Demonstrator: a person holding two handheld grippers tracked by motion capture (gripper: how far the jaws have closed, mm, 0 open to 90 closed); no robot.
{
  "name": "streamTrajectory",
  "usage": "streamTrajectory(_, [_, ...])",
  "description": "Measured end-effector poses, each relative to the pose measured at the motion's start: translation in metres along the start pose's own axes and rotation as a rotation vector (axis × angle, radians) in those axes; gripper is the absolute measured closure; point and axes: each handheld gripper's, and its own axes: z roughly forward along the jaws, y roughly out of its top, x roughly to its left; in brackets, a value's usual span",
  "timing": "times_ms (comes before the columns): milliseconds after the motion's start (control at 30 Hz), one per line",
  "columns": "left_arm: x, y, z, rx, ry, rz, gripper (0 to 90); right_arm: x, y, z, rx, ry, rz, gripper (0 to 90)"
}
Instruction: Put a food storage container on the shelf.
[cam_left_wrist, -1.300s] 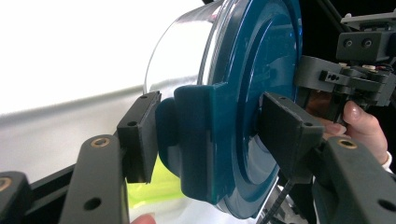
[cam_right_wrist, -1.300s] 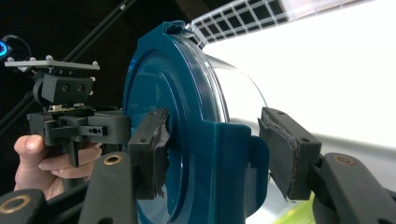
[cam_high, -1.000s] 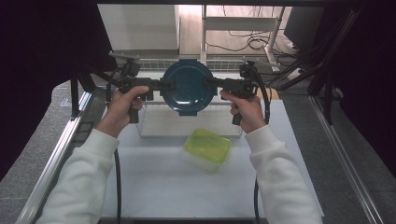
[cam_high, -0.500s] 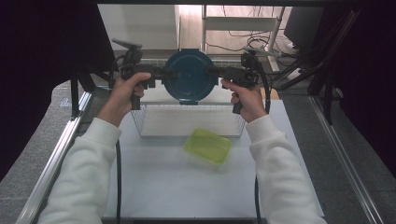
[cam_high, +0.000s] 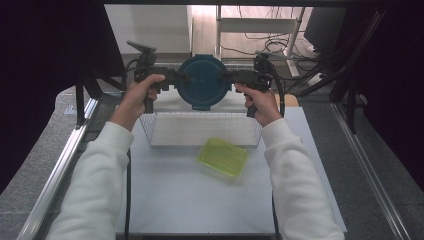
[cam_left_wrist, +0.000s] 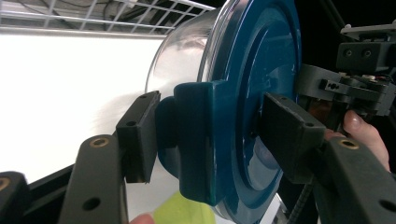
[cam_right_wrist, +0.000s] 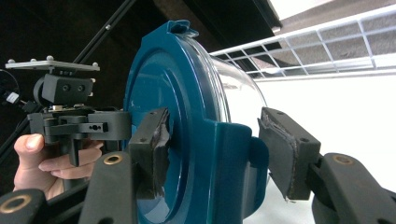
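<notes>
1. The white table (cam_high: 200, 200) carries a wire basket (cam_high: 200, 129) at its 12 o'clock end and a shallow yellow-green tray (cam_high: 223, 157) just toward 5 o'clock of the basket.
2. The round container with the dark blue lid (cam_high: 202, 88) hangs in the air over the far rim of the basket, at 12 o'clock from the tray, its lid turned toward the high camera.
3. The left gripper (cam_high: 175, 77) clamps the lid's side tab at 9 o'clock; in the left gripper view its pads press both faces of that tab (cam_left_wrist: 196, 135).
4. The right gripper (cam_high: 229, 76) takes the opposite tab at 3 o'clock. In the right gripper view one pad (cam_right_wrist: 152, 140) meets the lid face, while the other pad (cam_right_wrist: 285, 154) seems to stand slightly off the tab, so that hold looks looser.
5. To carry it well, I judge both hands should travel together at equal height, squeezing evenly, so the container neither twists nor slips from the looser side.
</notes>
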Motion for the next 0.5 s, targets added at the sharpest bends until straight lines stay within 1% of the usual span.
streamTrajectory(67, [0.002, 0.000, 0.003, 0.001, 0.004, -0.006, 39.7, -0.005, 0.002, 0.004, 0.010, 0.000, 0.013, 42.5])
streamTrajectory(100, [0.004, 0.001, 0.003, -0.002, -0.001, -0.020, 39.7, -0.006, 0.002, 0.005, 0.007, 0.000, 0.010, 42.7])
streamTrajectory(133, [0.004, 0.001, 0.003, -0.002, -0.001, -0.020, 39.7, -0.006, 0.002, 0.005, 0.007, 0.000, 0.010, 42.7])
streamTrajectory(167, [0.006, 0.001, 0.004, -0.004, -0.007, -0.030, 39.7, -0.006, 0.003, 0.006, 0.012, -0.007, 0.013, 42.7])
streamTrajectory(200, [0.010, 0.003, 0.006, -0.009, -0.018, -0.053, 39.6, -0.006, 0.004, 0.007, 0.016, -0.009, 0.017, 42.8])
streamTrajectory(233, [0.010, 0.003, 0.006, -0.009, -0.018, -0.053, 39.5, -0.006, 0.004, 0.007, 0.016, -0.009, 0.017, 42.8])
streamTrajectory(333, [0.015, 0.003, 0.009, -0.026, -0.025, -0.088, 39.2, -0.008, 0.007, 0.010, 0.025, -0.019, 0.028, 42.5])
streamTrajectory(367, [0.016, 0.004, 0.010, -0.029, -0.023, -0.097, 38.9, -0.011, 0.009, 0.012, 0.038, -0.024, 0.042, 42.0])
streamTrajectory(400, [0.017, 0.004, 0.011, -0.031, -0.026, -0.103, 38.9, -0.011, 0.009, 0.012, 0.038, -0.024, 0.042, 42.0])
streamTrajectory(467, [0.023, 0.006, 0.014, -0.036, -0.037, -0.132, 38.6, -0.013, 0.011, 0.015, 0.050, -0.032, 0.065, 41.7])
streamTrajectory(500, [0.023, 0.006, 0.014, -0.036, -0.037, -0.132, 38.5, -0.013, 0.011, 0.015, 0.050, -0.032, 0.065, 41.7])
